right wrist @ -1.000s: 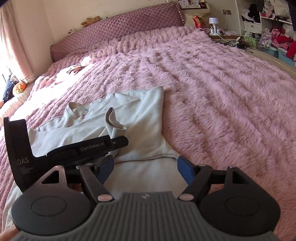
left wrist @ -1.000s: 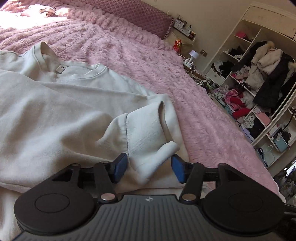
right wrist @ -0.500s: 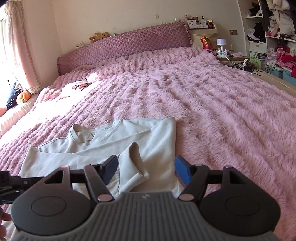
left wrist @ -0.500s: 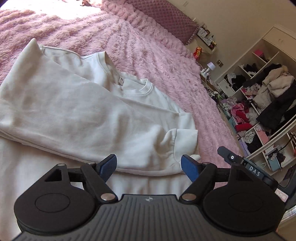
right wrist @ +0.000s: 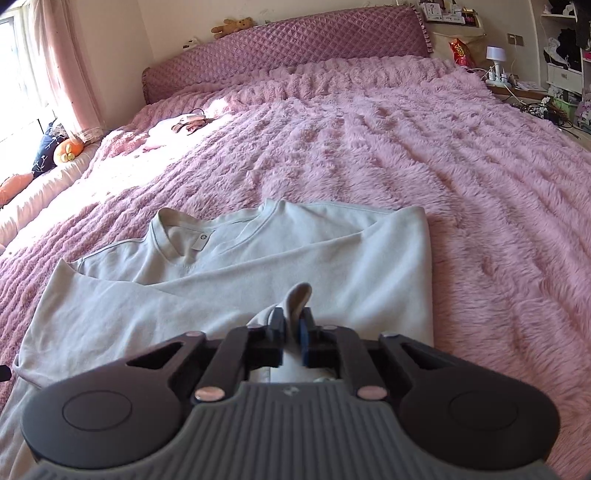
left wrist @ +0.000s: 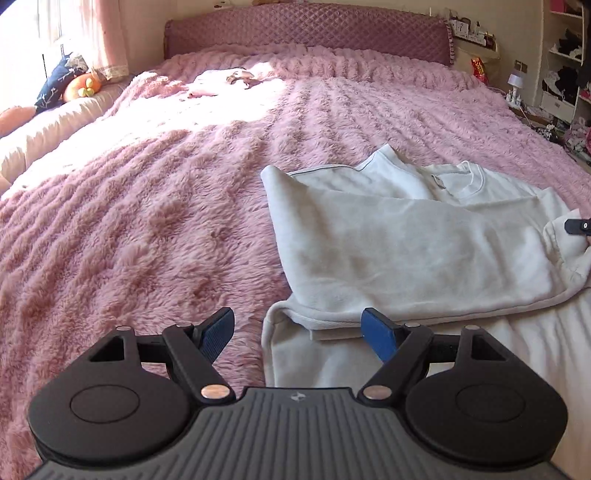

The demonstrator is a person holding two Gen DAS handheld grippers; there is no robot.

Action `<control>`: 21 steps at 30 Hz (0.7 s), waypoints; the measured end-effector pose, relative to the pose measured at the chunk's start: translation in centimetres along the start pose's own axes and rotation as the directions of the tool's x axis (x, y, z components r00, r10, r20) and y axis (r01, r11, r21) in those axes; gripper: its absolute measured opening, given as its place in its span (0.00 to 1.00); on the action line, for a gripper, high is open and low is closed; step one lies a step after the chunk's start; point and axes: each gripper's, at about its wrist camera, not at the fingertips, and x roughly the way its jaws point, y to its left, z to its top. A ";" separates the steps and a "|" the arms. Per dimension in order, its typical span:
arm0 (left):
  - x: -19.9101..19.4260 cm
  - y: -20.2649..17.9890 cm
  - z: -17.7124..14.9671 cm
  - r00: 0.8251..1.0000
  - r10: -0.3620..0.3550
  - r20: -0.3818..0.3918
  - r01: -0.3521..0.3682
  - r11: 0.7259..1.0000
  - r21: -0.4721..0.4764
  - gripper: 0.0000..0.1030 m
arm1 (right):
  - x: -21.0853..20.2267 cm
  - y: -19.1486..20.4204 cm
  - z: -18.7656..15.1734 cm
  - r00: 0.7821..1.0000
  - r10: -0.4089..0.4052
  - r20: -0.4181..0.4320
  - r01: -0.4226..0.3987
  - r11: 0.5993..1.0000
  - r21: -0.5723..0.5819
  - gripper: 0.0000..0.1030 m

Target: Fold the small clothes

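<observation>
Now right gripper (right wrist: 293, 328) clamped on sweatshirt (right wrist: 258, 280) cuff, collar toward headboard (right wrist: 295, 48); left gripper (left wrist: 299, 328) spread wide, empty.

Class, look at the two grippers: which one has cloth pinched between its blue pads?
The right gripper: its pads are shut on the cream sweatshirt's cuff. The left gripper is wide open, gripping nothing.

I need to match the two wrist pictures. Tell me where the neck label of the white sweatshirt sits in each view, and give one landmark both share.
Left wrist view: the neck label sits upper right, inside the collar, far beyond the open left tongs.
Right wrist view: it sits left of centre, inside the collar, beyond the right tongs, shut on a sleeve cuff.
Shared landmark: the quilted purple headboard.
</observation>
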 end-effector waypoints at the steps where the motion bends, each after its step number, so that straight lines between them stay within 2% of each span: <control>1: 0.4 -0.3 -0.2 1.000 0.029 0.007 -0.029 0.998 0.060 0.89 | 0.0 0.3 -0.1 1.000 -0.002 0.006 0.002 1.000 -0.006 0.02; 5: 1.9 -1.4 -0.8 0.997 0.067 0.038 -0.075 0.960 0.271 0.78 | -0.3 0.5 -0.1 1.000 0.006 0.007 -0.006 1.000 -0.014 0.02; 6: 2.0 -1.5 -0.7 0.997 0.062 0.036 -0.070 0.953 0.294 0.76 | -0.4 0.5 -0.2 1.000 0.007 0.006 -0.007 1.000 -0.012 0.02; 7: 2.3 -1.5 -0.8 0.999 0.039 0.022 -0.044 0.943 0.330 0.69 | -0.5 0.5 -0.2 1.000 0.007 0.004 -0.007 1.000 -0.010 0.02; 8: 2.2 -1.4 -0.8 1.000 0.026 0.015 -0.029 0.934 0.357 0.65 | -0.6 0.4 -0.1 1.000 0.005 0.004 -0.004 1.000 -0.008 0.03; 11: 1.9 -1.2 -1.4 0.999 0.025 0.024 -0.033 0.878 0.477 0.65 | -1.0 0.4 -0.2 1.000 0.007 0.007 -0.007 1.000 -0.015 0.05; 13: 2.0 -0.7 -1.5 0.999 0.035 0.028 -0.045 0.858 0.512 0.65 | -1.0 0.6 -0.3 1.000 0.004 0.008 -0.004 0.999 -0.033 0.05; 15: 2.5 -0.3 -1.2 1.000 0.029 0.014 -0.031 0.865 0.501 0.64 | -0.9 0.9 -0.5 1.000 -0.002 0.011 0.002 0.999 -0.039 0.05; 17: 3.1 -0.4 -0.8 1.000 0.011 0.006 -0.013 0.863 0.506 0.52 | -0.8 1.0 -0.5 1.000 -0.008 0.007 0.008 0.999 -0.031 0.04; 18: 3.6 -0.6 -0.7 1.000 0.012 0.002 -0.011 0.852 0.523 0.50 | -0.8 1.0 -0.5 1.000 -0.010 0.004 0.010 1.000 -0.023 0.04; 21: 4.5 -1.3 -1.0 1.000 -0.008 -0.016 0.015 0.823 0.567 0.30 | -0.8 0.9 -0.6 1.000 -0.014 -0.003 0.014 1.000 -0.008 0.04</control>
